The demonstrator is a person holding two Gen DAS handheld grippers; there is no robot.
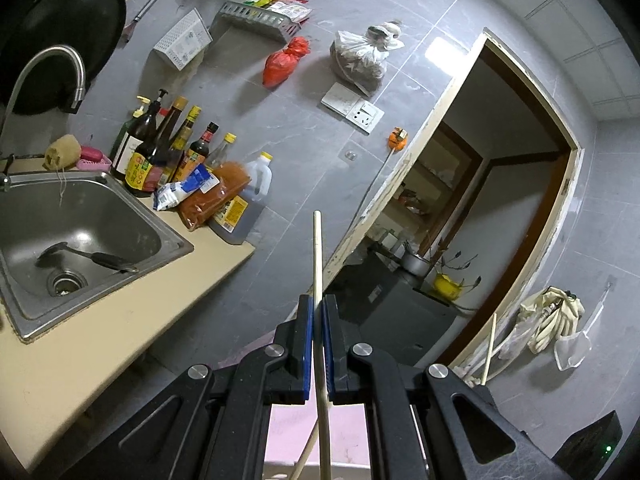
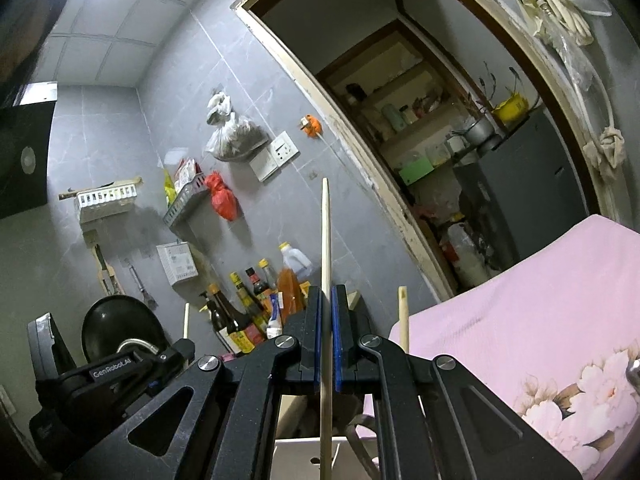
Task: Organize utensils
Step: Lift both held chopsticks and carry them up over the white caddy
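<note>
My left gripper [image 1: 319, 300] is shut on a pale wooden chopstick [image 1: 317, 256] that sticks up and forward past its blue pads, held in the air beside the counter. My right gripper [image 2: 327, 292] is shut on another pale chopstick [image 2: 325, 232] that points up toward the wall. A further wooden stick [image 2: 403, 316] stands just right of the right gripper. Below it shows the rim of a white holder [image 2: 300, 446]. The left gripper [image 2: 100, 376] shows at the lower left of the right wrist view. A dark ladle [image 1: 86, 258] lies in the steel sink [image 1: 168, 240].
Sauce bottles [image 1: 160, 152] and packets crowd the counter corner behind the sink. A black wok [image 1: 60, 40] hangs by the tap [image 1: 52, 68]. Wall racks [image 1: 256, 20] and hanging bags [image 1: 360, 58] line the grey tiles. A doorway [image 1: 480, 208] is to the right. A pink floral cloth [image 2: 520, 312] lies at the right.
</note>
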